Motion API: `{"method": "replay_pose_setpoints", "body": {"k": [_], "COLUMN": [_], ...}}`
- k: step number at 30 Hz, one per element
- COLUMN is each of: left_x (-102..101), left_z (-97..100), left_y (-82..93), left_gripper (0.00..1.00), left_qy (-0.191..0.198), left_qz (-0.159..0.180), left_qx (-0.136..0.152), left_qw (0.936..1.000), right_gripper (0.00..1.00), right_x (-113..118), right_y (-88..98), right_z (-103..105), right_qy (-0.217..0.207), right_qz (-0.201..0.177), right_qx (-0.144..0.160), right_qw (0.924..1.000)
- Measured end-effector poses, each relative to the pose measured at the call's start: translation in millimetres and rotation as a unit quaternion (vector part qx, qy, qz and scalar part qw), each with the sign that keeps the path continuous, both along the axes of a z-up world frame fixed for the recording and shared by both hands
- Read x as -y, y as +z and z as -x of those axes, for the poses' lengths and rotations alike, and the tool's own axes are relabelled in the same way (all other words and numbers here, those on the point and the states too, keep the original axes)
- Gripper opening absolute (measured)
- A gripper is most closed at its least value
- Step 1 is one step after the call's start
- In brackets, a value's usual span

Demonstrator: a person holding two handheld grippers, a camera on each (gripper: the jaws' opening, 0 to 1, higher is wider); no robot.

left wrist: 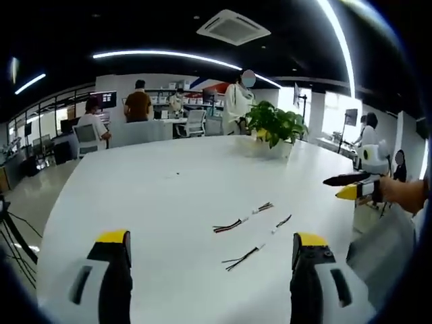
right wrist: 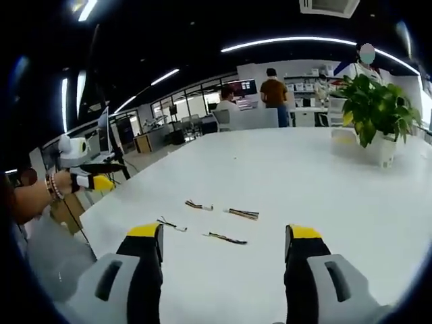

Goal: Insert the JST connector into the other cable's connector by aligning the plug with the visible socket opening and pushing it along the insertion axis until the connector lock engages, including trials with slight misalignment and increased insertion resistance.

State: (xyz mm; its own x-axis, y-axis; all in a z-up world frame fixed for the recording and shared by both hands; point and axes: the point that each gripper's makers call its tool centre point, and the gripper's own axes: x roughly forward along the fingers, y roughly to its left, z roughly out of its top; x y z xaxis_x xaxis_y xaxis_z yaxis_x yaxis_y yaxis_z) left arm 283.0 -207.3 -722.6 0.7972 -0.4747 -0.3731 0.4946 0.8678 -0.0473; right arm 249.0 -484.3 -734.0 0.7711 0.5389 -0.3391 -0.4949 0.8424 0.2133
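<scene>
Cables lie loose on the table, both grippers empty.

The cables (left wrist: 244, 219) rest on the white table (left wrist: 169, 196), ahead of the left gripper (left wrist: 212, 253) and the right gripper (right wrist: 223, 246), both with jaws wide. Their long axes run mostly across each view; which gripper is nearer, I cannot tell.

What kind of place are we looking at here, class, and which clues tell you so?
Most likely an open-plan office or lab. A large white table holds short wired cables and a potted plant; behind it, people sit and stand at desks with monitors, under strip ceiling lights.
</scene>
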Motion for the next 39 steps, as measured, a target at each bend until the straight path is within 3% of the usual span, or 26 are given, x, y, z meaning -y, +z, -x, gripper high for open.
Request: {"method": "replay_pose_setpoints", "body": {"k": [5, 9, 14, 20, 28, 39], "left_x": [8.5, 17.1, 25.3, 38.9, 52.7, 67.6], "left_z": [-12.6, -24.3, -38.8, -53.9, -68.4, -83.1], "left_y": [-5.2, -10.2, -16.3, -19.5, -24.1, -47.4], "left_gripper": [0.99, 0.99, 0.99, 0.99, 0.99, 0.99], "left_qy": [-0.012, -0.018, -0.026, -0.049, -0.082, -0.119], "left_qz": [0.000, 0.001, 0.001, 0.001, -0.006, -0.015], "left_qx": [-0.004, -0.003, -0.007, 0.000, 0.019, 0.013], "left_qw": [0.9999, 0.9998, 0.9996, 0.9988, 0.9964, 0.9928], "right_gripper": [0.71, 0.71, 0.72, 0.71, 0.70, 0.63], "right_x": [-9.4, -14.0, -21.5, -31.2, -39.4, -59.1], "right_y": [1.4, 1.1, 0.3, 3.8, -9.3, -32.0], "right_z": [-13.9, -28.2, -41.8, -60.0, -75.5, -85.2], "right_qy": [0.023, 0.048, 0.083, 0.133, 0.168, 0.239], "right_qz": [0.008, 0.040, 0.020, 0.027, 0.025, 0.047], "right_qx": [0.010, 0.037, 0.038, 0.066, 0.055, 0.056], "right_qw": [0.9996, 0.9974, 0.9956, 0.9885, 0.9839, 0.9682]}}
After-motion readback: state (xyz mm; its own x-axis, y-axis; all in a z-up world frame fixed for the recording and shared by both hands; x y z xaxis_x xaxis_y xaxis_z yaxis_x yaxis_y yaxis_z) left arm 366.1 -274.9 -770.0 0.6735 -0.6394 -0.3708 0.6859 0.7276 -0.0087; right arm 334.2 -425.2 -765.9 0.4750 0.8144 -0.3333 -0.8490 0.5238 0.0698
